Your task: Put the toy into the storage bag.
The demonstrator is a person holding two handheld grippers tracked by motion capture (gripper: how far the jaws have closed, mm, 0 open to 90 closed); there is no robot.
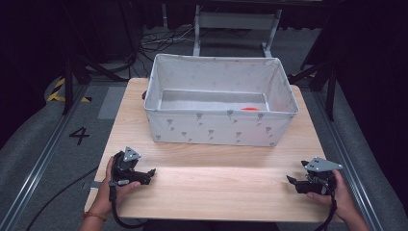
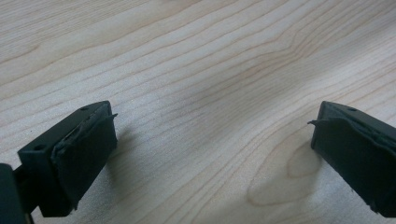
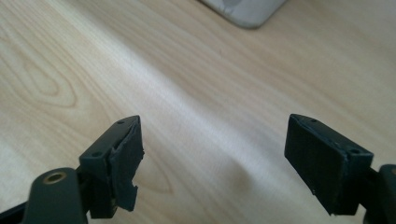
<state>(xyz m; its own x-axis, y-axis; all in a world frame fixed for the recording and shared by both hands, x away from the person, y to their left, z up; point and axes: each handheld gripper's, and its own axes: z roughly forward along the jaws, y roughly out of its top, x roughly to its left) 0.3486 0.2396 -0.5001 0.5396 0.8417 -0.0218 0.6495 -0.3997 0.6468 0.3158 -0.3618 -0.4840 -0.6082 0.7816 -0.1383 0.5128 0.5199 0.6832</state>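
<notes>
A pale grey fabric box with a small printed pattern stands on the far half of the wooden table. Something small and orange-red lies on its floor at the right; what it is I cannot tell. My left gripper rests near the table's front left, held by a hand, jaws pointing right. In the left gripper view it is open over bare wood. My right gripper sits at the front right, jaws pointing left. In the right gripper view it is open with nothing between the jaws.
A corner of the box shows at the top of the right gripper view. Metal rails run along both sides of the table, with a "4" marked on the floor at left. Cables and a frame lie behind.
</notes>
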